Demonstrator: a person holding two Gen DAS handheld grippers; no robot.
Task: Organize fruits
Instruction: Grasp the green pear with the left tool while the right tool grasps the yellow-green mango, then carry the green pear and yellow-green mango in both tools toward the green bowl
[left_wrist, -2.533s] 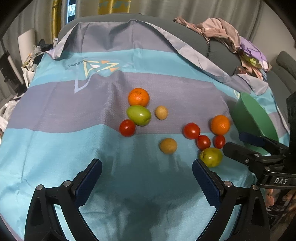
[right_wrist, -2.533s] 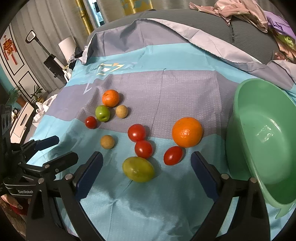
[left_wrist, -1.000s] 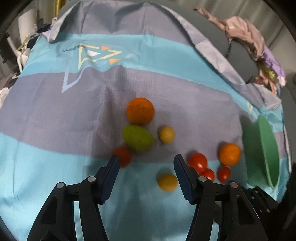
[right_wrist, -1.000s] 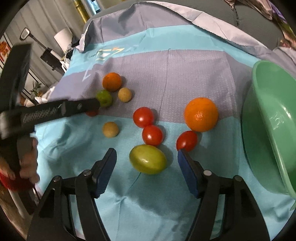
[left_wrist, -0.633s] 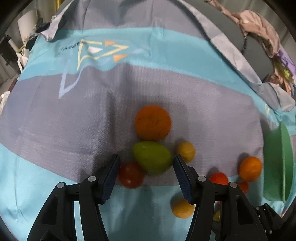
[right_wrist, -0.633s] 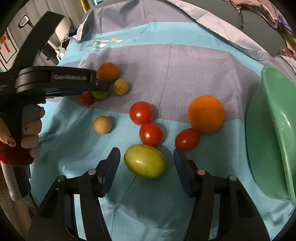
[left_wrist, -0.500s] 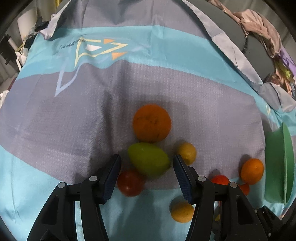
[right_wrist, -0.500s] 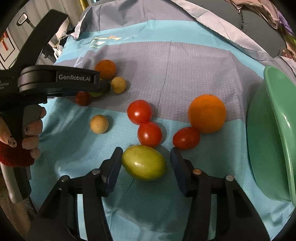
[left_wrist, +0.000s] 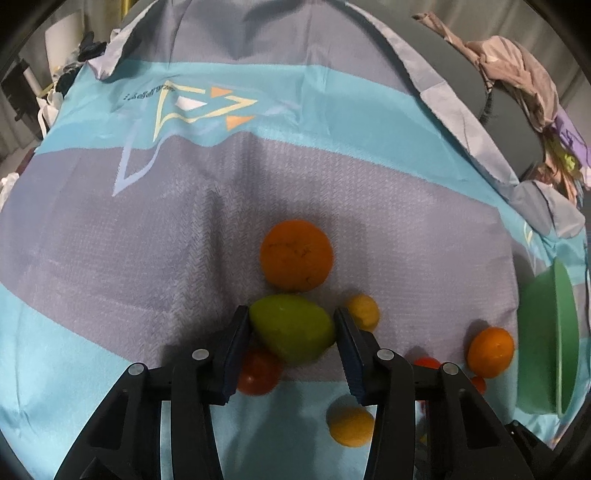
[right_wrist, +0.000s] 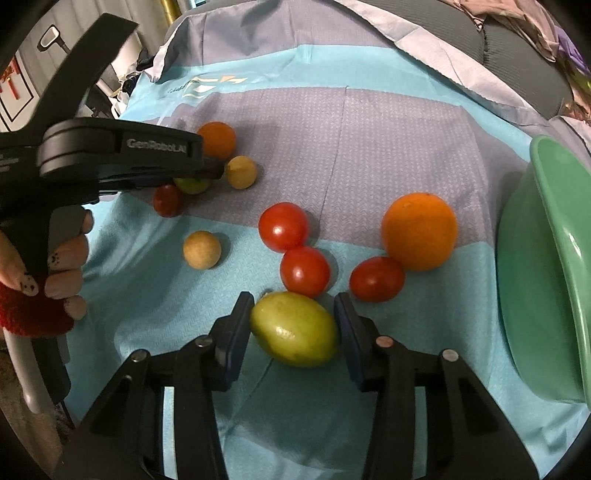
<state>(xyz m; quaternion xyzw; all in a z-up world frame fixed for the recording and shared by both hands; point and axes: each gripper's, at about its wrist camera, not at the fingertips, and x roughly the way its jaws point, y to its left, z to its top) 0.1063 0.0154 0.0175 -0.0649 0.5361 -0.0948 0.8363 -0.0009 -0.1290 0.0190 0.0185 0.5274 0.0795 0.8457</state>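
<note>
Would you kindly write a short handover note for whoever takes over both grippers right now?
Left gripper: closed on the far green fruit, which is on the cloth beside an orange.
Right gripper: closed on the near green fruit, also on the cloth.
Bowl: at the right, nothing visible inside.
Done: both green fruits gripped, neither lifted.
Left: move everything, including the tomatoes, second orange and small tan fruits.
</note>
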